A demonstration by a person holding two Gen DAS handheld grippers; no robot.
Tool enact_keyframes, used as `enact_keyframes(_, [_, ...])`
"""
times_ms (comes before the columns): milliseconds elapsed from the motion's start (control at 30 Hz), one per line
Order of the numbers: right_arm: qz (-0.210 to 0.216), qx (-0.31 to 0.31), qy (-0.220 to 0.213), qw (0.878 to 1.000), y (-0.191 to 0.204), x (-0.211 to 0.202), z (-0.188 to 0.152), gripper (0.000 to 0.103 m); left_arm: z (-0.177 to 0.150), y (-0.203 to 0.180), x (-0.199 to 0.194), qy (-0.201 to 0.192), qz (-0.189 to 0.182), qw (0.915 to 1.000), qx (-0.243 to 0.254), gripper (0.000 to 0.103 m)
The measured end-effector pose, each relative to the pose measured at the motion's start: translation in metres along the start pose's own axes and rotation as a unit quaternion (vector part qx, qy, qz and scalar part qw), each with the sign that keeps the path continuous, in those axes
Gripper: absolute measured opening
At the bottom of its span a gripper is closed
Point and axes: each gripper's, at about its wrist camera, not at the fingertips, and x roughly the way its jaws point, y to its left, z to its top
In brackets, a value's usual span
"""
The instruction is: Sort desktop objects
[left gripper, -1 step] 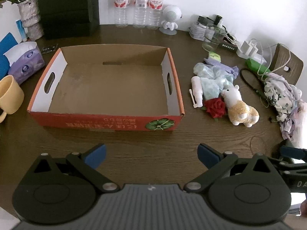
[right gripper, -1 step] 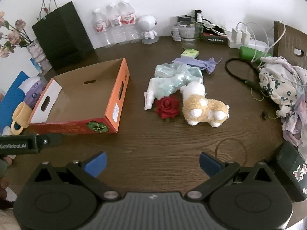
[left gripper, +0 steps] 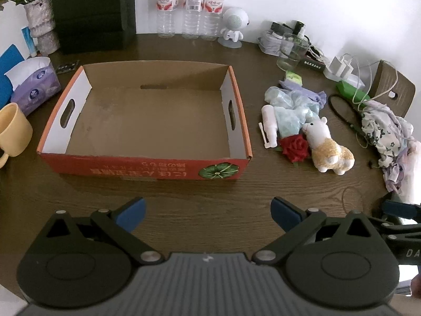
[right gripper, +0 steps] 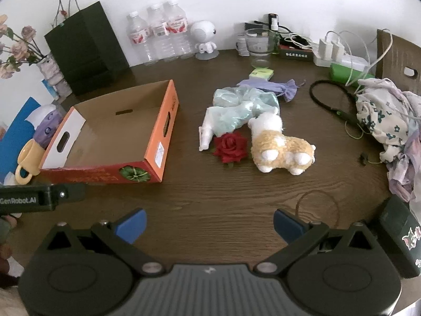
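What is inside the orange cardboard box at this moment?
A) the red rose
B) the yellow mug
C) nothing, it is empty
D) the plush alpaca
C: the orange cardboard box shows only its bare brown floor, while the red rose and the plush alpaca lie on the table to its right and the yellow mug stands outside its left wall.

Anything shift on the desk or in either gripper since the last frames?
No visible change. The left gripper and right gripper stay open and empty above the table; the cardboard box holds nothing, and the plush alpaca and red rose lie where they were.
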Motion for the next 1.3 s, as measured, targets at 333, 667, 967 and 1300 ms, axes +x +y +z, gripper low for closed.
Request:
enact_keyframes(333, [0.000,-0.005,0.000,1.000,0.004,0.001,0.004,0.103,-0.002,0.005,-0.002,0.005,-0.013,0.9999,-0.008,0.103])
enact_keyframes(667, [0.000,-0.011,0.001,1.000,0.007,0.002,0.008,0.103,0.000,0.004,0.001,0.011,-0.009,0.9998,-0.012,0.103])
enact_keyframes(967, [-0.002,-0.013,0.000,1.000,0.008,0.004,0.010,0.103,0.001,0.007,0.002,0.011,-0.010,0.9998,-0.012,0.103])
enact_keyframes(1300, [-0.003,-0.016,0.001,1.000,0.009,0.006,0.011,0.103,0.000,0.009,0.003,0.013,-0.011,0.9998,-0.014,0.103])
